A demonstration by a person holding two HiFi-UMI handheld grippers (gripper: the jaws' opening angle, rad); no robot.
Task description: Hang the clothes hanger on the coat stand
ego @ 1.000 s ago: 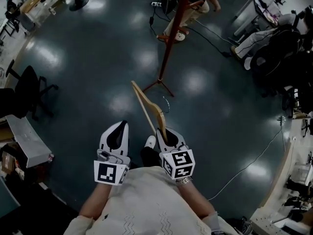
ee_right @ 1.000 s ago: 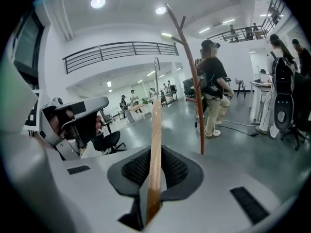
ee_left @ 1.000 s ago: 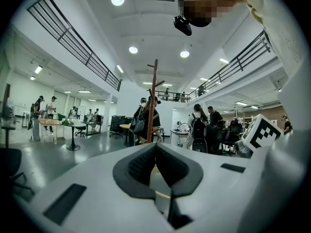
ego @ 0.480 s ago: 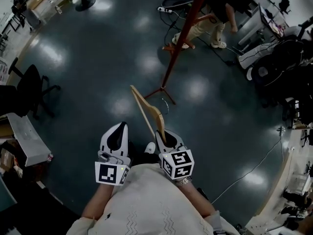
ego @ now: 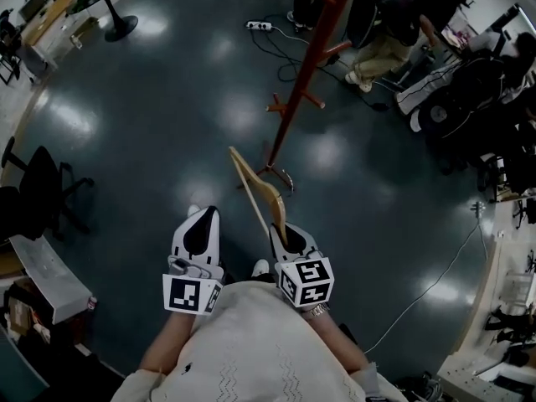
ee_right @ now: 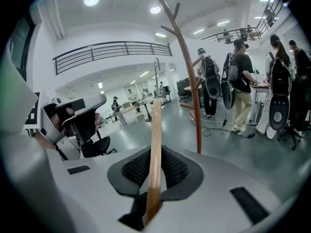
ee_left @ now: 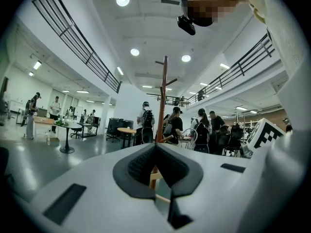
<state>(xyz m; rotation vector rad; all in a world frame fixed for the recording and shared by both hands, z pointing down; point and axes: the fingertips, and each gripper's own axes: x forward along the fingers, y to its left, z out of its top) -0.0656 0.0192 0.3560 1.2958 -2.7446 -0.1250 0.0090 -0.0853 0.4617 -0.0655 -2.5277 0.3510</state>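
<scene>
Close in, the right gripper (ego: 280, 229) was clamped on one wooden arm of the clothes hanger (ego: 254, 187), a low grip that looked chosen to leave the far end free for hooking. The hanger slanted up and forward, off the floor. Beside it the left gripper (ego: 201, 226) rode with its jaws together and nothing between them, seemingly just a spare. Ahead, apart from the hanger, stood the coat stand (ego: 303, 72), its pegs bare. Seated people (ego: 394, 36) were beyond it.

Tan wooden hanger (ego: 252, 184), red-brown coat stand (ego: 306, 74)
</scene>
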